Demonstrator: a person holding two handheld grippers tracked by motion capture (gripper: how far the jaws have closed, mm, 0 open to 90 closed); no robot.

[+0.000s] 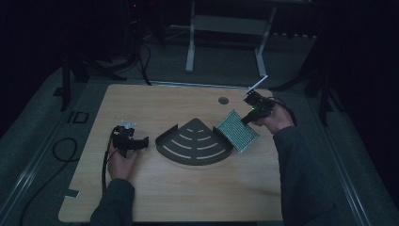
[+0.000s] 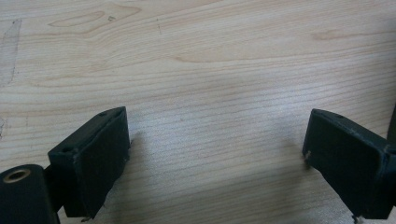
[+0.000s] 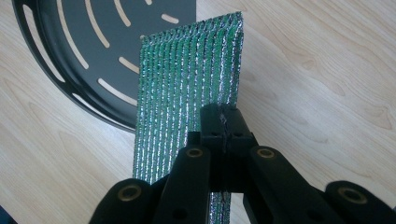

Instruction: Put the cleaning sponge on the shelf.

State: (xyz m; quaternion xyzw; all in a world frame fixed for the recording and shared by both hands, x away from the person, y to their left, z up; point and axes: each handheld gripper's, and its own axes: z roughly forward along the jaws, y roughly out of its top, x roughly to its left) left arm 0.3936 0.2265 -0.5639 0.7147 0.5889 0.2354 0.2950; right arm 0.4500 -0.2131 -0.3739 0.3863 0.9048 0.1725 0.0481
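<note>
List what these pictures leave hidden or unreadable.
- Green scouring pad: right gripper view, its near end lies behind the right hand-held gripper; the underside is unseen.
- Slotted black tray: the right gripper view's top and left edges cut it off.
- Floor beyond the wooden table: high view, too dark to read.

Left hand (image 1: pixel 120 162) at 8 o'clock of the table, forearm entering from the bottom edge, holds the left gripper (image 1: pixel 141 141) low with jaws spread wide and nothing between them. Right hand (image 1: pixel 273 120) at 2 o'clock, sleeve running in from the lower right, holds the right gripper (image 1: pixel 245 118) with jaws pinched together, pointing toward 8 o'clock.
</note>
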